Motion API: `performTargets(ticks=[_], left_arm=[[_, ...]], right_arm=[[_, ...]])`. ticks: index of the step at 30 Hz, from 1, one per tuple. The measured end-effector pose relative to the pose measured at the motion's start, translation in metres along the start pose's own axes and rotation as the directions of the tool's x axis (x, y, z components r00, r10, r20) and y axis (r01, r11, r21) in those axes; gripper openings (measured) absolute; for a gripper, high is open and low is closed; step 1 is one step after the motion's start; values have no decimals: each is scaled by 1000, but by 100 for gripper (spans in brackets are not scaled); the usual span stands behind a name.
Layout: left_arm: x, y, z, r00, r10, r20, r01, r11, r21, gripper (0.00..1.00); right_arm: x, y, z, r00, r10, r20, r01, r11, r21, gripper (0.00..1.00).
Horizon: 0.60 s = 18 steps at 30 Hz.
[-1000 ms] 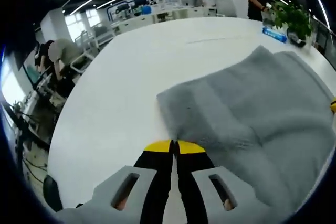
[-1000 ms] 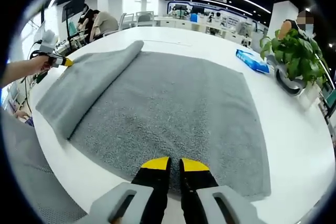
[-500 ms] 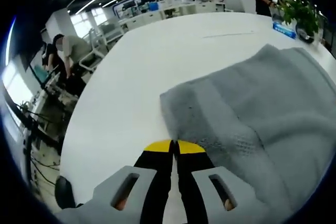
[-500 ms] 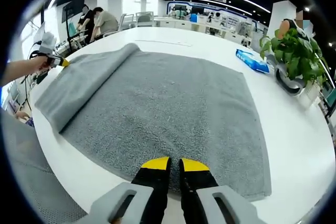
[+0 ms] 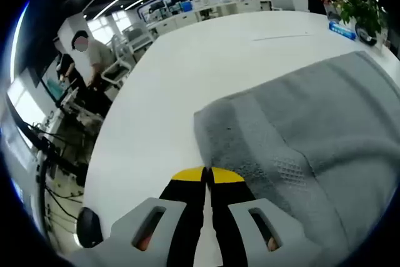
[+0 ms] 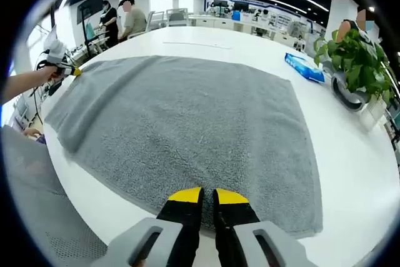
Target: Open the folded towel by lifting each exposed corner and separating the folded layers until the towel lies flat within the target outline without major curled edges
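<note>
A grey towel (image 6: 187,123) lies spread on the white table (image 6: 356,173), almost flat, with a low ridge along its left edge. My right gripper (image 6: 208,196) is shut at the towel's near edge, its yellow tips over the cloth. A hand holds my left gripper (image 6: 64,69) at the towel's far left corner. In the left gripper view the towel (image 5: 300,129) runs off to the right, rumpled near the corner. There my left gripper (image 5: 208,175) is shut, with the towel's edge meeting its tips.
A potted plant (image 6: 353,60) and a blue packet (image 6: 304,67) stand on the table right of the towel; the same plant (image 5: 361,10) and packet (image 5: 342,29) sit far right in the left gripper view. People are at desks beyond the bare table (image 5: 187,67).
The folded-over flap along the towel's left side has been drawn outward and now lies nearly flat. My left gripper moved outward with the corner. The right gripper stayed at the near edge.
</note>
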State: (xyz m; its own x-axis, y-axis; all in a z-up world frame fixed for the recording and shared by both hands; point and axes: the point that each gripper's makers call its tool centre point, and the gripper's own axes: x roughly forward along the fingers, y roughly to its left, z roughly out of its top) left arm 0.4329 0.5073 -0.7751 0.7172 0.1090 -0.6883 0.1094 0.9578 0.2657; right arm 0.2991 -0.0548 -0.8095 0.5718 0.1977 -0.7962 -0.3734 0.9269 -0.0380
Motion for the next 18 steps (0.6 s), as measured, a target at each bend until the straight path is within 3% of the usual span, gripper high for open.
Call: performTargets(ticks=[5, 9, 11, 14, 18], left_arm=[[2, 4, 15, 1000, 3, 17, -4, 1000, 26, 2], [-5, 2, 28, 999, -7, 48, 8, 999, -33, 3], [-11, -4, 31, 998, -15, 69, 17, 1000, -24, 4], [-26, -19, 34, 995, -41, 95, 42, 999, -14, 5], [-27, -35, 29, 991, -78, 106, 80, 997, -8, 7]], right_arm=[[-8, -4, -10, 1000, 20, -23, -20, 1000, -2, 4], [-8, -3, -8, 998, 58, -31, -55, 995, 86, 5], [-8, -3, 2, 998, 58, 12, -59, 995, 81, 7], [-13, -7, 31, 988, 32, 154, -42, 997, 58, 11], [-5, -6, 38, 987, 52, 151, -46, 998, -43, 28]])
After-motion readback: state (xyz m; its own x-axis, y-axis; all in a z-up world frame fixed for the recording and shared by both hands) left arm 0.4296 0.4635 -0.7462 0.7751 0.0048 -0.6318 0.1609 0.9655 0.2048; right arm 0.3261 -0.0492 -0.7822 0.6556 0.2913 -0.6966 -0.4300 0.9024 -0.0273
